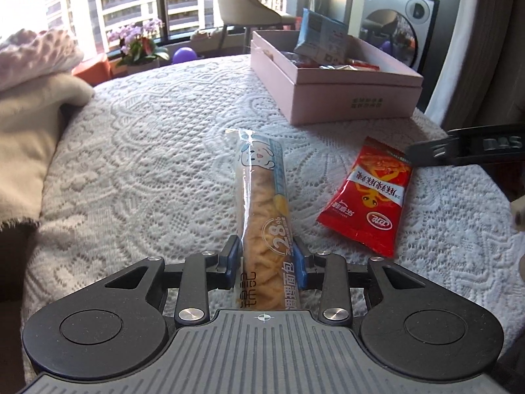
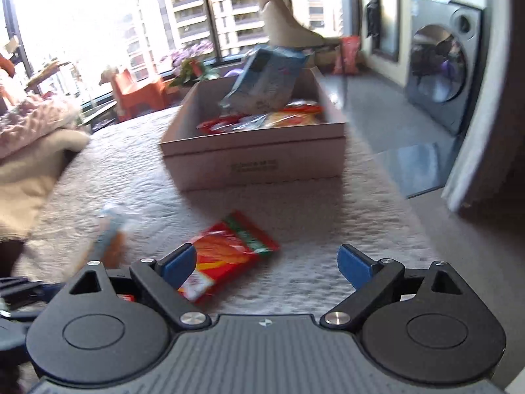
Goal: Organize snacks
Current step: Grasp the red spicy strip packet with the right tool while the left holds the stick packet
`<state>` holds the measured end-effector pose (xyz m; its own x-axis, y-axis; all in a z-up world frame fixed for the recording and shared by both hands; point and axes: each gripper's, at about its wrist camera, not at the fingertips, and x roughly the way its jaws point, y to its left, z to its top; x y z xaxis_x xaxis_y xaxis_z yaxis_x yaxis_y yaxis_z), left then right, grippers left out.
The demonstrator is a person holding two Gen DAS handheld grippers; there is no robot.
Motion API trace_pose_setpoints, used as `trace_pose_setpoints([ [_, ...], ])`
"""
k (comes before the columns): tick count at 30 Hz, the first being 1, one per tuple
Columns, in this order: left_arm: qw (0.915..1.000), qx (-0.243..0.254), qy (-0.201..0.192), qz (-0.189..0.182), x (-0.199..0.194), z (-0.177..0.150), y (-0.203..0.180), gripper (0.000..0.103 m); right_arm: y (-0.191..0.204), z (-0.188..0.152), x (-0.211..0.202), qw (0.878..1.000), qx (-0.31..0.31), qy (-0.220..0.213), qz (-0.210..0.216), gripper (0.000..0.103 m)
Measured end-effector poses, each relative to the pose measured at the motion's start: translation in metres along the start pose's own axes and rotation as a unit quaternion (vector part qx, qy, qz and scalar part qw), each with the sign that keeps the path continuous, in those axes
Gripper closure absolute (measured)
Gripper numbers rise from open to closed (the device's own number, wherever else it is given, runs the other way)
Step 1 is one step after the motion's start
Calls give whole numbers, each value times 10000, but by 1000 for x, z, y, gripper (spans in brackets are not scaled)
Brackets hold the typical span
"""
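Observation:
A long clear packet of bread [image 1: 262, 203] lies lengthwise on the white lace cover [image 1: 147, 151]. My left gripper [image 1: 267, 256] is shut on its near end, blue pads pressing both sides. A red snack packet [image 1: 367, 197] lies flat to the right of it. In the right wrist view that red packet [image 2: 229, 256] lies under the left fingertip of my right gripper [image 2: 265, 257], which is open and holds nothing. The bread packet [image 2: 110, 243] shows blurred at the left. Behind stands an open pink box [image 1: 344, 98] [image 2: 249, 164] holding several packets, with a blue packet [image 1: 323, 36] leaning upright.
A cream blanket [image 1: 29, 124] and a pink knobbly fabric [image 1: 36, 55] are heaped at the left edge. One finger of the right gripper [image 1: 436, 154] reaches in from the right. Beyond are a chair [image 1: 242, 3], potted flowers [image 1: 137, 42] and a washing machine [image 2: 439, 65].

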<state>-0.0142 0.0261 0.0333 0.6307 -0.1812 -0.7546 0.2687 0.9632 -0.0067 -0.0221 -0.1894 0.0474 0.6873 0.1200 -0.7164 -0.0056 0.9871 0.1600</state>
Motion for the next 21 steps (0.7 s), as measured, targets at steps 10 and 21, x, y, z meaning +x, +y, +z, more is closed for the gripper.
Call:
trace_pose_setpoints([
  [10, 9999, -101, 0, -70, -1, -3, 4, 63, 54, 14, 65, 9970, -560, 506, 160, 16],
  [21, 9951, -781, -387, -469, 8, 5, 24, 68, 13, 3, 29, 9903, -1258, 451, 376, 58],
])
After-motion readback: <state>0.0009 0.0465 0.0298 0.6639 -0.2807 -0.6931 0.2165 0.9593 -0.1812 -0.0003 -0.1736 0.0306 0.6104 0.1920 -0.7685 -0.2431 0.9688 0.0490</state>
